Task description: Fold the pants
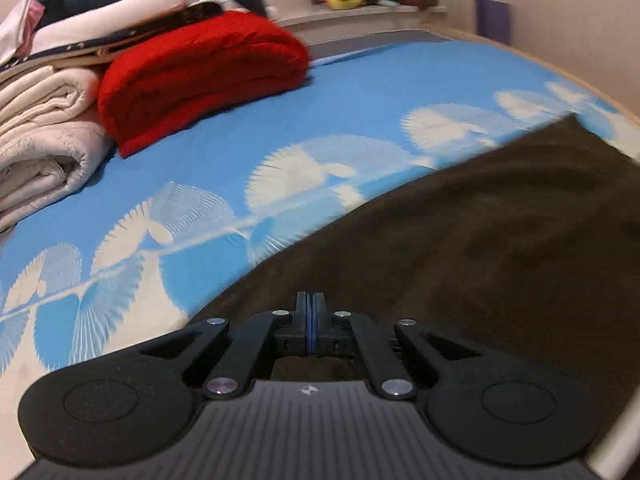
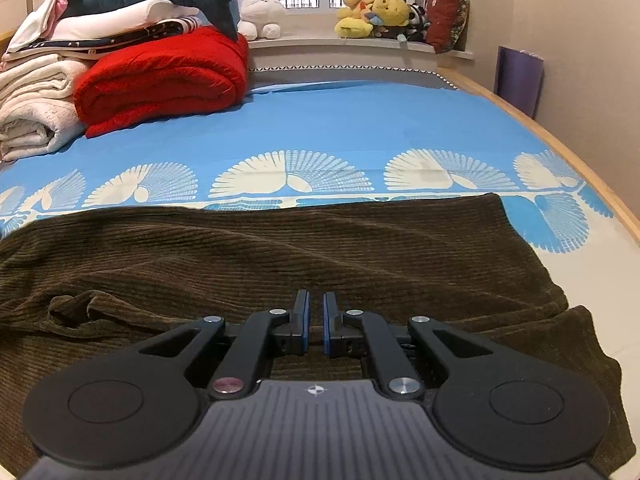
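While one pair of brown corduroy pants (image 2: 280, 248) lies flat across the near half of the blue bed sheet (image 2: 360, 120), the left gripper (image 1: 310, 304) sits over it w/ fingers pressed together, nothing visibly between; the right gripper (image 2: 315, 304) is slightly apart. One red blanket (image 2: 160, 80) at 10 o'clock, approx. five plush toys (image 2: 372, 12) at 12. No readable writing.

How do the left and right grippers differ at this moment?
The left gripper has its blue pads pressed together; the right gripper shows a narrow gap between its pads. The left view is motion-blurred, the right one sharp. Both sit low over the brown corduroy pants on the blue bedsheet.
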{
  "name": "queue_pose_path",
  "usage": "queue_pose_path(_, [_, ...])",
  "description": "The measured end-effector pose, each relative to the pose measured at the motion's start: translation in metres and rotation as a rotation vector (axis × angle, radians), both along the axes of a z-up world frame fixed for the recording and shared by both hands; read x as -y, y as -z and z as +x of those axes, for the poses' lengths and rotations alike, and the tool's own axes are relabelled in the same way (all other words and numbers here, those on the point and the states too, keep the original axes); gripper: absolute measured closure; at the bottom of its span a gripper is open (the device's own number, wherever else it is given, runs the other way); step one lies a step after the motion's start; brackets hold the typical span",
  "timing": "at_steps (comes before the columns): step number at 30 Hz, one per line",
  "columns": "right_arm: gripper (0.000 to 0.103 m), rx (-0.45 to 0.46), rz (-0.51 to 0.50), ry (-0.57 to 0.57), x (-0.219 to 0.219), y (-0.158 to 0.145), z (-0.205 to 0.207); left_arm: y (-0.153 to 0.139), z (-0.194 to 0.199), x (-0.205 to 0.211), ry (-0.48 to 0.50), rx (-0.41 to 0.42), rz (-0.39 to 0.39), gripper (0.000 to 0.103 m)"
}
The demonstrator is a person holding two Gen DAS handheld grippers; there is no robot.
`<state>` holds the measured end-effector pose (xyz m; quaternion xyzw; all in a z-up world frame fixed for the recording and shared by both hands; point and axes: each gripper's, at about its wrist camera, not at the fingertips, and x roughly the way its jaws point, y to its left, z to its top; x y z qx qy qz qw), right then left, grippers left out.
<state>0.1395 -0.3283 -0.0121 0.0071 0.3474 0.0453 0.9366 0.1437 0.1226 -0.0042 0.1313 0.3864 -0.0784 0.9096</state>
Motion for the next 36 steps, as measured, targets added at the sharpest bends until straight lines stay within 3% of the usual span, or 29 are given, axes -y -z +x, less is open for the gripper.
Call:
queue_pose_path(4, [0.097, 0.001, -0.007, 0.004, 0.001, -0.002, -0.016, -0.004, -0.074, 0.016, 0.03, -0.078, -0.042, 0.103])
queue_pose_path(7, [0.097, 0.001, -0.014, 0.007, 0.002, -0.003, -0.028, 0.01, -0.097, 0.005, -0.027, -0.108, -0.164, 0.103])
queue_pose_path(9, [0.097, -0.009, -0.008, 0.019, 0.003, -0.003, -0.035, 0.025, -0.093, -0.01, -0.123, -0.178, -0.235, 0.102])
queue_pose_path(14, [0.096, -0.023, -0.019, 0.023, -0.001, -0.003, -0.047, 0.009, -0.071, -0.032, -0.205, -0.115, -0.334, 0.097])
queue_pose_path(17, [0.096, -0.005, -0.032, 0.012, -0.002, -0.005, -0.049, -0.002, -0.04, -0.038, -0.205, -0.081, -0.324, 0.095])
queue_pose_path(22, [0.095, -0.022, 0.01, 0.039, 0.007, -0.003, -0.036, -0.006, 0.03, -0.051, -0.232, -0.039, -0.327, 0.076])
queue_pose_path(24, [0.095, -0.025, 0.021, 0.036, 0.007, -0.002, -0.032, 0.005, 0.059, -0.052, -0.232, -0.049, -0.302, 0.072])
queue_pose_path(26, [0.095, -0.022, 0.018, 0.022, 0.006, -0.003, -0.027, 0.021, 0.088, -0.051, -0.235, -0.063, -0.245, 0.06])
queue_pose_path(28, [0.095, -0.014, 0.016, 0.003, 0.004, -0.004, -0.023, 0.04, 0.114, -0.052, -0.247, -0.076, -0.18, 0.041])
queue_pose_path(32, [0.095, -0.012, 0.019, -0.02, 0.002, -0.006, -0.011, 0.075, 0.16, -0.057, -0.25, -0.129, -0.139, 0.039])
queue_pose_path(36, [0.095, -0.011, 0.034, -0.029, 0.003, -0.008, -0.001, 0.107, 0.199, -0.058, -0.177, -0.247, -0.042, 0.022])
